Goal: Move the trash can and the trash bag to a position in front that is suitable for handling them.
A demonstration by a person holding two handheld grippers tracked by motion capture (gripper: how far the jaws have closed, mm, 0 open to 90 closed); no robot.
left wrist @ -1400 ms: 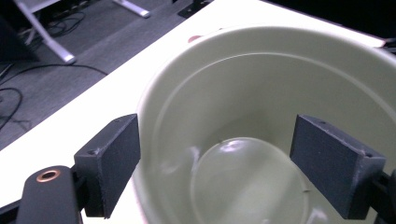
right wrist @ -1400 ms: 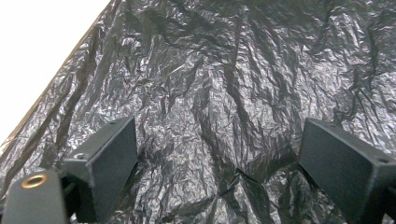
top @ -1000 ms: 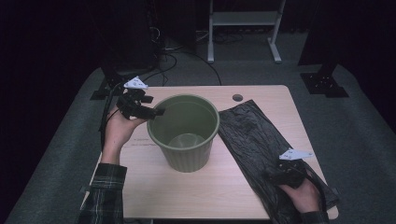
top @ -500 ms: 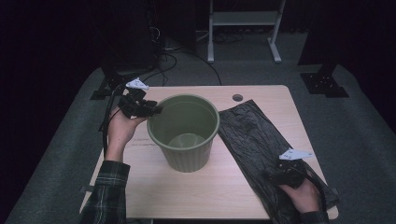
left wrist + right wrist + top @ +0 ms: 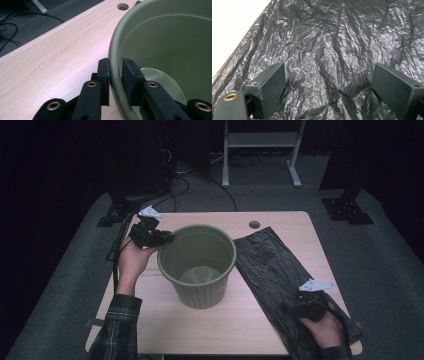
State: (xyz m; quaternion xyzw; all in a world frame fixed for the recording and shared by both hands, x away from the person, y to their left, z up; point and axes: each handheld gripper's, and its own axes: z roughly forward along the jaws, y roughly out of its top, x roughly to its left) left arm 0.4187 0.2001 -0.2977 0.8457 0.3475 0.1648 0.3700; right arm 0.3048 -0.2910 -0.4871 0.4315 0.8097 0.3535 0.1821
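My left gripper [image 5: 115,75] had just been closing and pinched the bin [image 5: 198,265] rim; light, stiff plastic, best held there. Right of the bin lay the bag [image 5: 280,270], thin and slippery, under my spread right gripper [image 5: 332,85].

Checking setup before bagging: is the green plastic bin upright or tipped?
Upright. The green plastic bin stands on its base on the wooden table, mouth upward, inside bottom visible.
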